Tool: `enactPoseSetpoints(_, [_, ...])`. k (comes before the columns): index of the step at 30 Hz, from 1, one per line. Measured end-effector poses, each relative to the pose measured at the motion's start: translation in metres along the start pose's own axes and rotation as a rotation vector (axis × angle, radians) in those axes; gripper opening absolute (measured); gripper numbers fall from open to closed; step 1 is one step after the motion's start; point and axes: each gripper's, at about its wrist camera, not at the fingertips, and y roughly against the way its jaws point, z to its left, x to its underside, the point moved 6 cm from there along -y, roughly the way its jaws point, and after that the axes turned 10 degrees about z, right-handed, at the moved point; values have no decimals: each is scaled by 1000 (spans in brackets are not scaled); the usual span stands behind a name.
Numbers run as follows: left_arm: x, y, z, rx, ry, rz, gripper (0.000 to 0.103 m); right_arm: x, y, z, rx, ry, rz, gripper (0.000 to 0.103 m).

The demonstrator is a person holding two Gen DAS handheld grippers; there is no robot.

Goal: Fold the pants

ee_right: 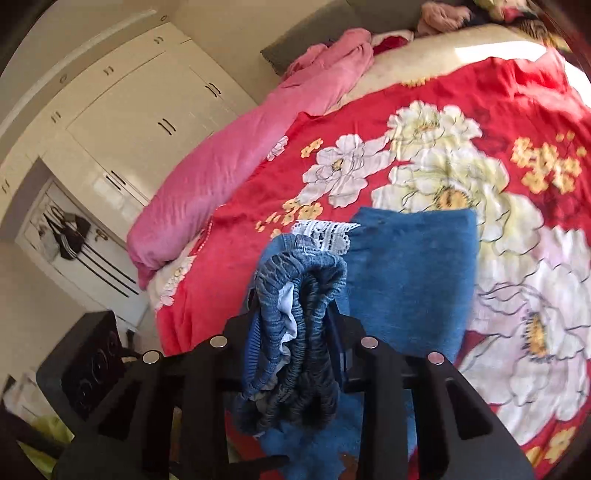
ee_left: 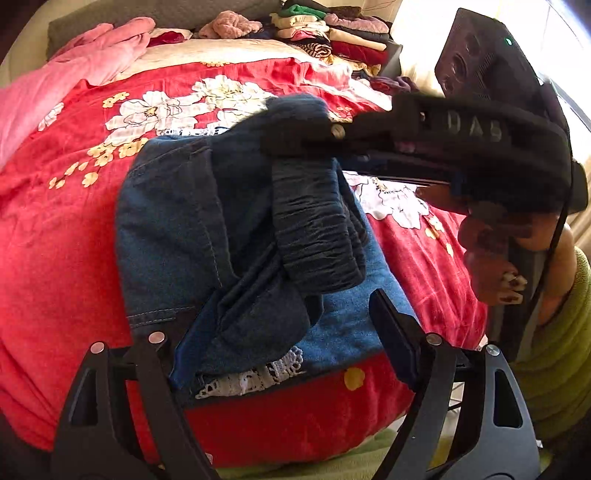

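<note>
Blue denim pants (ee_left: 192, 229) with white lace hems (ee_left: 255, 376) lie partly folded on the red flowered bedspread (ee_left: 55, 258). My right gripper (ee_left: 291, 142) comes in from the right and is shut on the elastic waistband (ee_left: 317, 236), holding it lifted over the lower layer. In the right wrist view the bunched waistband (ee_right: 295, 317) sits clamped at my right gripper (ee_right: 295, 332), above the flat blue legs (ee_right: 410, 273). My left gripper (ee_left: 280, 332) is open, its fingers on either side of the near denim fold, low over the bed.
A pink blanket (ee_left: 74, 70) lies at the bed's far left, also seen in the right wrist view (ee_right: 229, 162). Stacks of folded clothes (ee_left: 332, 33) sit at the far end. White cupboards (ee_right: 122, 122) and a black speaker (ee_right: 88, 362) stand beside the bed.
</note>
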Motion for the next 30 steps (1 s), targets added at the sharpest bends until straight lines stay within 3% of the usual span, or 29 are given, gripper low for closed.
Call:
enactPoseSetpoints(2, [0, -1, -2, 12, -5, 4, 73, 7, -6, -24, 76, -60, 31, 35])
enactPoseSetpoints(4, [2, 1, -5, 19, -15, 7, 73, 15, -2, -34, 47, -113, 23, 43])
enactPoseSetpoints(5, [3, 3, -6, 25, -19, 8, 74, 18, 1, -34, 54, -110, 14, 46])
enactPoseSetpoints(7, [4, 8, -6, 41, -12, 10, 74, 24, 17, -31, 95, -88, -19, 62])
enactPoseSetpoints(9, [4, 19, -5, 51, -1, -6, 79, 27, 35, -29, 138, -67, -57, 65])
enactPoseSetpoints(10, [3, 27, -3, 49, 5, -23, 87, 29, 46, -27, 148, -56, -70, 65])
enactPoseSetpoints(12, [3, 39, 0, 25, 11, -51, 88, 35, 68, -24, 173, -29, -108, 74])
enactPoseSetpoints(18, [-3, 65, 24, -87, 67, -109, 89, 51, 103, 8, 293, 156, -184, 82])
enactPoseSetpoints(22, [-8, 77, 39, -150, 104, -124, 89, 69, 106, 35, 366, 302, -176, 84])
enactPoseSetpoints(30, [-17, 98, 54, -221, 139, -147, 93, 89, 88, 73, 329, 439, -131, 84])
